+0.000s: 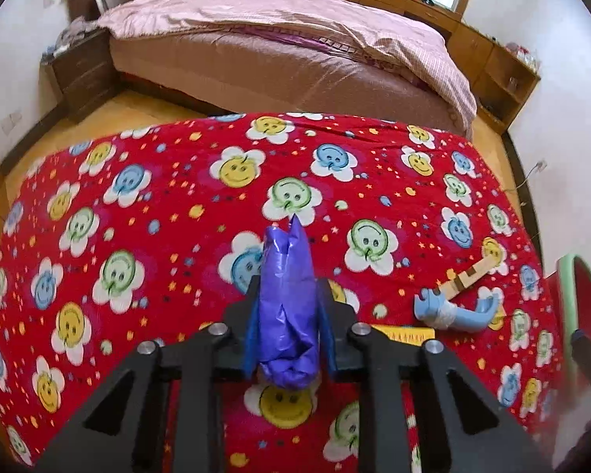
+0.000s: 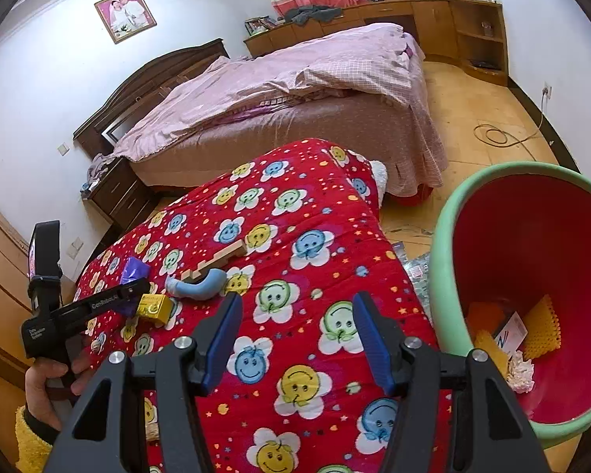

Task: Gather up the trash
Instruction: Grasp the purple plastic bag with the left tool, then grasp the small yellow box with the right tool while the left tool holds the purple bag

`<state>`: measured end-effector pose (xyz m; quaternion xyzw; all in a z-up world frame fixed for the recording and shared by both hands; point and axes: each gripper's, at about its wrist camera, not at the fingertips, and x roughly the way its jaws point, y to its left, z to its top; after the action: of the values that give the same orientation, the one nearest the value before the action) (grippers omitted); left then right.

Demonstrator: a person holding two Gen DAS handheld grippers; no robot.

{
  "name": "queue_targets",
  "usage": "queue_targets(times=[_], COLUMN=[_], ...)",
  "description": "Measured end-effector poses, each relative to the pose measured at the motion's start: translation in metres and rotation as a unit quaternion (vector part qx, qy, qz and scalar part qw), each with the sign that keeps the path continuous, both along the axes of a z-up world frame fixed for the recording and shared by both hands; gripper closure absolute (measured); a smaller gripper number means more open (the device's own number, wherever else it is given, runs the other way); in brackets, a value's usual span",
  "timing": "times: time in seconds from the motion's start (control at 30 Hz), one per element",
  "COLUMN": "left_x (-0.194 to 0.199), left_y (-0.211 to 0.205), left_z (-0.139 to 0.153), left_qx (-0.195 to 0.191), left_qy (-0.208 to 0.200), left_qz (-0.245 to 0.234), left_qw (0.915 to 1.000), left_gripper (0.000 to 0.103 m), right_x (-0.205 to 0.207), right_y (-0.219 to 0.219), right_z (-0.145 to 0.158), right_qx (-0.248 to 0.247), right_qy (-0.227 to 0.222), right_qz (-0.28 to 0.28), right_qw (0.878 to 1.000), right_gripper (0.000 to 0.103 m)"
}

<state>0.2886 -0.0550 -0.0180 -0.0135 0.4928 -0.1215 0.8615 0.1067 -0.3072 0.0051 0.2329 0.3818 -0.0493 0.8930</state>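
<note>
Left hand-held gripper (image 1: 285,315): jaws nearly closed, blue pads clamped on both sides of a crumpled purple plastic wrapper (image 1: 289,295). Wrapper stands up between the pads, its lower end bunched below them, over the red quilt with smiley-flower print (image 1: 157,205) on the bench.

Right hand-held gripper (image 2: 297,339): jaws about half open, nothing between them, hovering over the quilt just beside the red bin with pale-green rim (image 2: 445,228).

Handling, my read:
- Wrapper: thin film, near weightless, soft, slippery. Mid-body pinch looks adequate; a loose tail could slide out on a fast swing.
- Small yellow cardboard box (image 2: 155,307): light, semi-stiff, crushes if squeezed hard. Take it across the flat faces.
- Pale-blue curved plastic handle piece (image 1: 451,311), white tape wrapped round part of it: rigid, light, rounded so it can roll in the pads. Grip the straight middle.
- Notched light-wood stick (image 1: 472,272): stiff, light. Grip across its width near the centre.

Count on quilt: one wrapper (held), one box, one blue piece, one wood stick; the stick touches or overlaps the blue piece, can't tell which.

In bin: two or three yellow mesh pieces, one white card, one white crumpled wad. One bin.
</note>
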Motion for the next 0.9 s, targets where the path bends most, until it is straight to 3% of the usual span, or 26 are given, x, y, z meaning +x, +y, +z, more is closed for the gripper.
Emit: queue_targets(times=[0.27,0.53,0.9], left_x=[-0.031,-0.053,-0.055], left_y=[0.045,0.091,0.117], left_z=[0.014,0.016,0.002], left_qx=[-0.044,-0.047,-0.059], left_qy=[-0.017,-0.037,-0.050], left_qz=[0.053,0.121,0.142], left_qw=[0.9975,0.9909,0.9868], left_gripper=[0.080,0.080,0.080], right_x=[0.005,0.020,0.051], right_y=[0.021,0.060,0.117], right_z=[0.004,0.006,-0.005], right_qx=[-0.003,-0.003,-0.002], right_qy=[0.000,-0.002,0.019], right_qz=[0.023,0.056,0.085], right_qw=[1.000,0.998,0.996], right_gripper=[0.042,0.041,0.037])
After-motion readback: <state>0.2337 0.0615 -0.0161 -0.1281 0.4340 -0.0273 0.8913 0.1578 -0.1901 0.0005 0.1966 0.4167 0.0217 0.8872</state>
